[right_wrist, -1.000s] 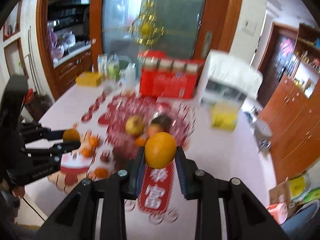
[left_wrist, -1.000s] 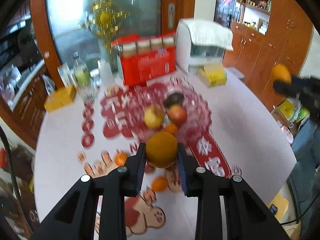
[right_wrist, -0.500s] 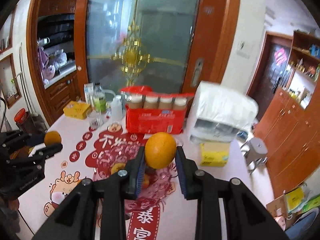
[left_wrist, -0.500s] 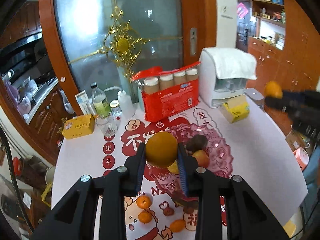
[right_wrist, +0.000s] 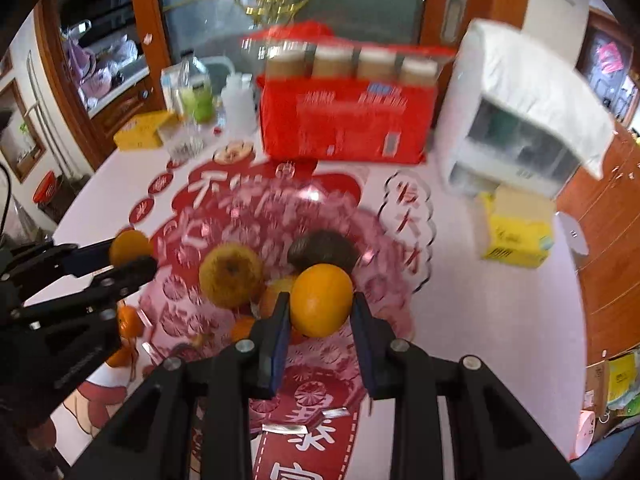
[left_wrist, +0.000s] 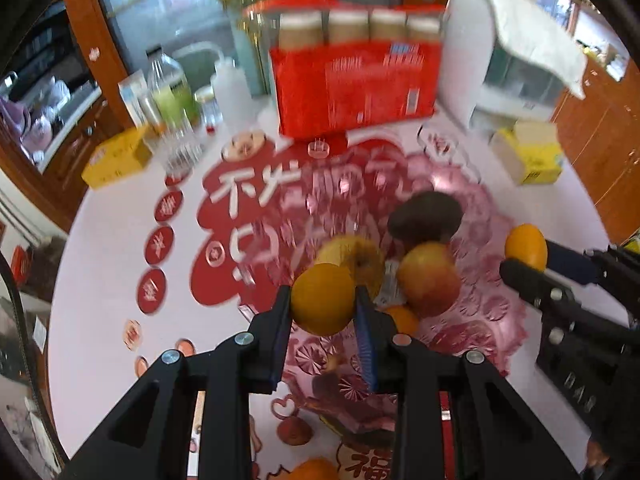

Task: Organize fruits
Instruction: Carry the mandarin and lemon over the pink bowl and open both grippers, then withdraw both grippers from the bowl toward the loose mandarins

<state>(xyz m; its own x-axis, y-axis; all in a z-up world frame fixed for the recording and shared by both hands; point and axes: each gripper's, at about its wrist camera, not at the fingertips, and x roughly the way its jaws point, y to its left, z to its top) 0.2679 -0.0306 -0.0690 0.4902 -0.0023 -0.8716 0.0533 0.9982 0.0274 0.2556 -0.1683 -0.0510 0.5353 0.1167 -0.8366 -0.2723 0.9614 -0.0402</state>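
1. While both grippers hang over the table, each is clamped on fruit: the left gripper holds an orange between its pads, and the right gripper holds a second orange the same way
2. Directly below and just ahead of both oranges lies the pink glass fruit dish – the judged destination; the left gripper comes at it from its left edge, the right gripper from its near side, and neither is clearly the nearer
3. Inside the dish sit a yellow apple, a reddish apple and a dark fruit at the far side, with a small orange low between them – the centre is crowded, so free room for release appears to lie nearer the rim
4. Loose mandarins rest on the table beside the dish, on the left gripper's side, not yet collected
5. Risk, as judged: round fruit set on piled fruit may roll out
6. Beyond the dish stand a red carton, a yellow tissue box, bottles and a white appliance – all well clear of the approach
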